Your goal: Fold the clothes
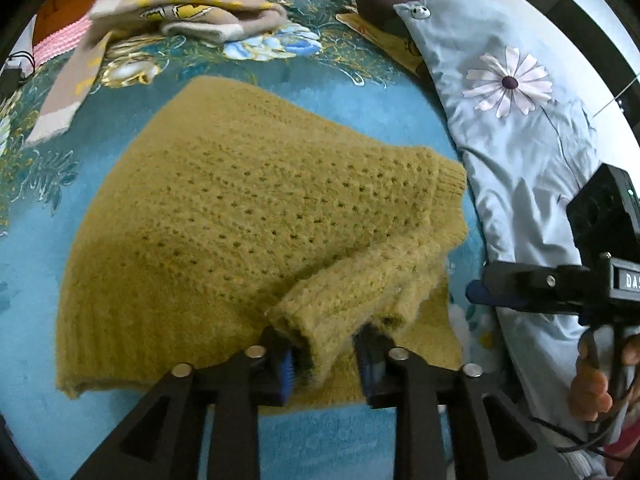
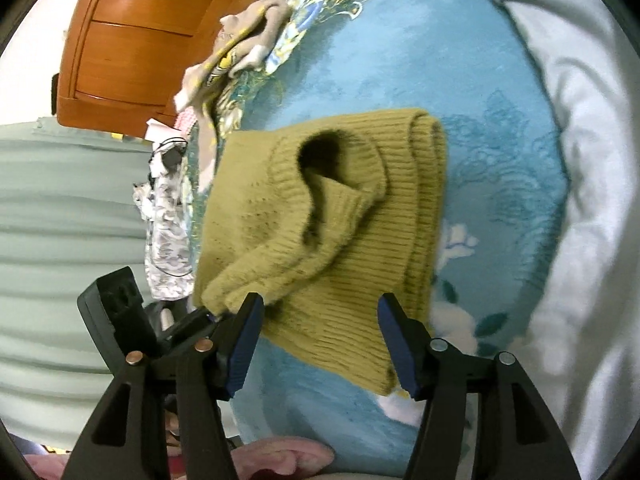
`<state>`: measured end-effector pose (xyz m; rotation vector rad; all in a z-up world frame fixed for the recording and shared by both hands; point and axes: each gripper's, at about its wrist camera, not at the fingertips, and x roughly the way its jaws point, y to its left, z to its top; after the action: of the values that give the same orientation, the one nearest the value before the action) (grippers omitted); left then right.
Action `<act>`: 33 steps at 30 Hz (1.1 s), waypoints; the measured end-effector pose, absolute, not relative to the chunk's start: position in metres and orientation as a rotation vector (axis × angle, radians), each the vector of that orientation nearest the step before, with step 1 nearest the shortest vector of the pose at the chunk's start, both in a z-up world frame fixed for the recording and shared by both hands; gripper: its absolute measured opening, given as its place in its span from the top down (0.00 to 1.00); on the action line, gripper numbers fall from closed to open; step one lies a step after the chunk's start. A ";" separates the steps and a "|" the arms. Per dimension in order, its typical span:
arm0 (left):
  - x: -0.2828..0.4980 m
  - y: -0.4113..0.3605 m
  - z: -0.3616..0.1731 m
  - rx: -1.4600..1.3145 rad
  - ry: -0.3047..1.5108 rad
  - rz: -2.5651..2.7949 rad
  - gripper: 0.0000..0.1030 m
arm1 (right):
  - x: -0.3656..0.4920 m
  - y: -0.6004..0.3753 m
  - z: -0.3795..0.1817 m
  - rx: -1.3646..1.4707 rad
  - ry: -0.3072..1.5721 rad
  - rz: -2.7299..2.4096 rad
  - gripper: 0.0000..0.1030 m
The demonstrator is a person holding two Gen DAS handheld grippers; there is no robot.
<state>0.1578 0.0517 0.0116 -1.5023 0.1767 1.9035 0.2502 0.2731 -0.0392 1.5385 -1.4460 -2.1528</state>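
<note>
Mustard-yellow knit sweater [image 1: 224, 216] lies partly folded on a blue floral bedspread [image 1: 340, 92], body spread flat, ribbed hem toward the near left in the left wrist view. One sleeve is drawn across the body; its ribbed cuff [image 1: 316, 316] sits between the fingers of the left gripper [image 1: 326, 364], which are closed in on the knit, blue pads [image 1: 286, 368] pressing the fabric from both sides. Left gripper is thus clamped on the sleeve cuff. Right gripper [image 2: 320, 344] seen from its own camera: fingers spread wide apart, blue pads [image 2: 244, 344] visible on both inner faces, nothing between them; the sweater's ribbed edge [image 2: 360, 320] lies beyond the gap, on the bedspread. In that view the sweater [image 2: 320, 216] shows the neck opening [image 2: 320, 152] as a dark hollow, with folded layers stacked along its right side. In the left wrist view the right gripper's body [image 1: 560, 284] appears at the right margin, held by a hand [image 1: 592, 384], over a pale blue quilt [image 1: 520, 140] with a daisy print. A second garment, beige with yellow markings [image 1: 180, 12], lies crumpled at the far end of the bedspread, well apart from the sweater. Orange wooden furniture [image 2: 132, 40] stands beyond the bed
</note>
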 end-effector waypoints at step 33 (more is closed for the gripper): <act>0.097 -0.054 0.055 -1.558 -0.514 1.990 0.26 | 0.213 0.273 0.002 1.434 -1.313 -2.355 0.83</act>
<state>0.0972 -0.0537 0.0546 -1.5581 -0.5138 1.9902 0.2125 0.2730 0.0020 1.4338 -1.3127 -2.3550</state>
